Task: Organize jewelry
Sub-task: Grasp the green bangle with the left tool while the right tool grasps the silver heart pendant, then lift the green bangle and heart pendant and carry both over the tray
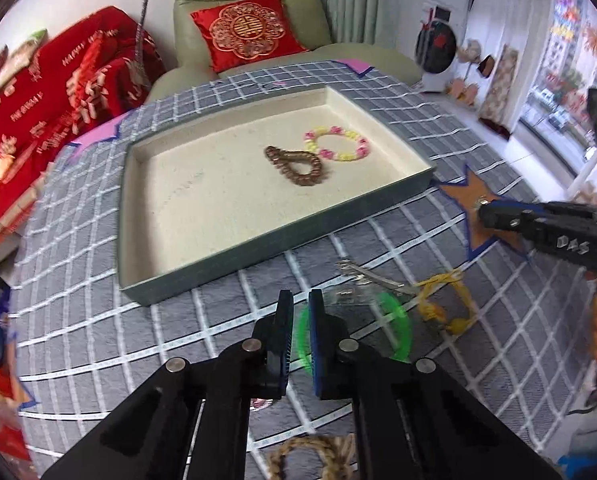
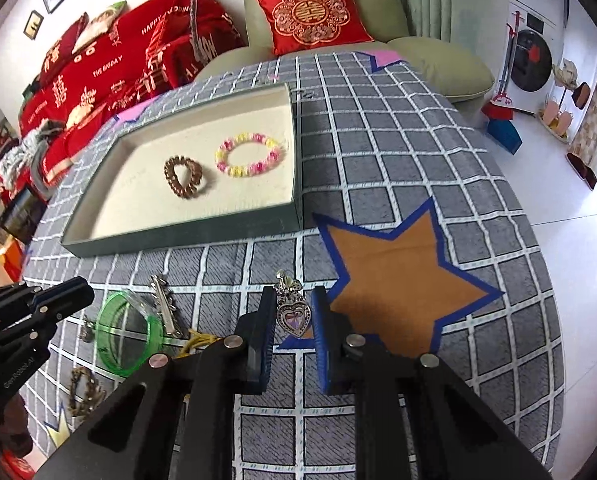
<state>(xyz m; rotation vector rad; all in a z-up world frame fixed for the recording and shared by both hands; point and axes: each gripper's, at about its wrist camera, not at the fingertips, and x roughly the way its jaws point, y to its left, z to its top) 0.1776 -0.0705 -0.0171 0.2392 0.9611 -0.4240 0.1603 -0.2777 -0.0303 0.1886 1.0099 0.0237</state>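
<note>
A table with a grey checked cloth (image 2: pixel 398 152) carries a shallow tray (image 2: pixel 186 236), a brown paper star (image 2: pixel 398 280) edged in blue, a silver hair clip (image 2: pixel 164 306), a yellow cord loop (image 1: pixel 446 304), a braided band (image 2: pixel 83 392), and pink shapes, probably paper (image 2: pixel 384 56), at the far edge.

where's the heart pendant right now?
In the right wrist view the heart pendant sits between the right gripper's closed fingers, just left of the brown star patch and nearer the camera than the tray.
</note>
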